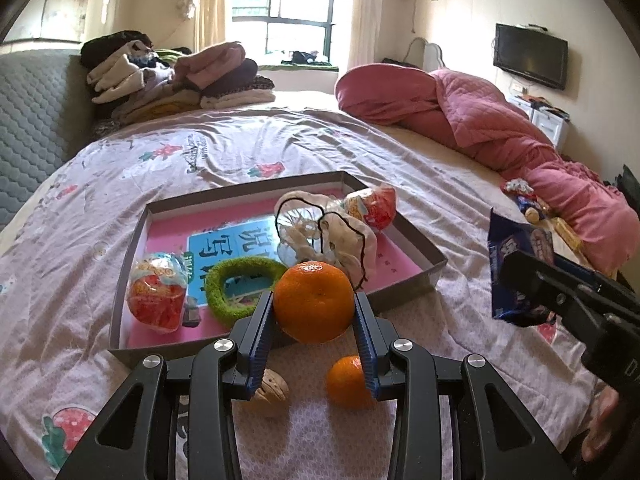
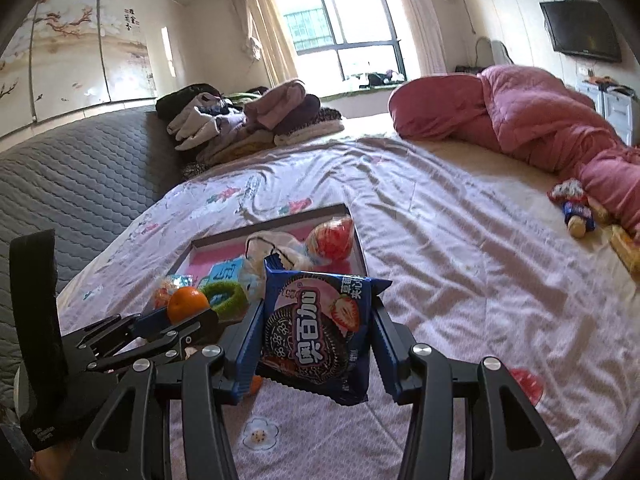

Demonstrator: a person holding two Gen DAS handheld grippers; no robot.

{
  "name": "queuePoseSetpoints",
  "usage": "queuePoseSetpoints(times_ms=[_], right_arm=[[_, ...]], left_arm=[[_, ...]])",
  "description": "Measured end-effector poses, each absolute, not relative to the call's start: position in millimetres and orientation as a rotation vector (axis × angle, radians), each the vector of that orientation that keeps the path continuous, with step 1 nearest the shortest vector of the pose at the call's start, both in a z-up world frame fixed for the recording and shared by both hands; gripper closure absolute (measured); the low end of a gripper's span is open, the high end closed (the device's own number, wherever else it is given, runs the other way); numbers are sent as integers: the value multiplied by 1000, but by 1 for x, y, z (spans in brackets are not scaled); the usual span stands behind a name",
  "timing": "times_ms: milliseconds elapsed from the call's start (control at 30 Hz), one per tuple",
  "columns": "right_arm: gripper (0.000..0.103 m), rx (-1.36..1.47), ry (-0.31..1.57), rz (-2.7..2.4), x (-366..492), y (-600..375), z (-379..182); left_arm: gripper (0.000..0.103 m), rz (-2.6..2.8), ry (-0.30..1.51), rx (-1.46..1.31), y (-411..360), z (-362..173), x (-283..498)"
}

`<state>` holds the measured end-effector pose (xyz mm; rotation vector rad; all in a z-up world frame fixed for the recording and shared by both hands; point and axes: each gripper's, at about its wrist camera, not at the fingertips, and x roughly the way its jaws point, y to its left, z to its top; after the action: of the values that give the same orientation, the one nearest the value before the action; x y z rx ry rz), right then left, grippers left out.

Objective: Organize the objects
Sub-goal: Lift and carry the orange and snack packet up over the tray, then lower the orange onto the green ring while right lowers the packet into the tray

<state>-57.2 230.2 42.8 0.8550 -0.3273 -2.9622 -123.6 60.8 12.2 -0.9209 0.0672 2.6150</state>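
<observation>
The left gripper (image 1: 314, 308) has its fingers closed on an orange (image 1: 314, 302), held up over the near edge of a shallow cardboard tray (image 1: 434, 266) that lies on the bed (image 1: 440, 184). The right gripper (image 2: 314, 334) has its fingers clamped on the sides of a dark blue biscuit packet (image 2: 316, 330), lifted clear of the bedsheet; the packet shows a chocolate sandwich biscuit, a strawberry and large white Chinese characters reading 奥百加. Inside the tray, a pink sheet with a blue panel of Chinese lettering lines the bottom, and on it lie a green fuzzy ring (image 1: 240, 286), two clear-wrapped red snacks (image 1: 158, 296) at opposite ends whose print is too small to read, and a crumpled white bag with a black cord (image 1: 328, 232). On the sheet below the left gripper sit a walnut (image 1: 272, 396) and a second orange (image 1: 346, 382), near each other but apart.
</observation>
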Motion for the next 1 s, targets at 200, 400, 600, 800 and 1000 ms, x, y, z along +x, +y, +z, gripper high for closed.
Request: queuePoseSetpoints(times_ms=[200, 400, 600, 800, 1000], right_arm=[[53, 815, -291, -2973, -64, 230, 52], [53, 773, -221, -2965, -75, 222, 58], [53, 750, -170, -2964, -90, 216, 66], [53, 737, -142, -2959, -104, 217, 71], [53, 725, -96, -2973, -122, 220, 73]], left_arm=[[64, 2649, 2, -895, 52, 21, -130], [64, 2681, -42, -876, 45, 27, -137], [64, 2720, -45, -845, 38, 33, -142], [64, 2752, -23, -816, 35, 37, -149], [64, 2763, -24, -830, 31, 36, -158]])
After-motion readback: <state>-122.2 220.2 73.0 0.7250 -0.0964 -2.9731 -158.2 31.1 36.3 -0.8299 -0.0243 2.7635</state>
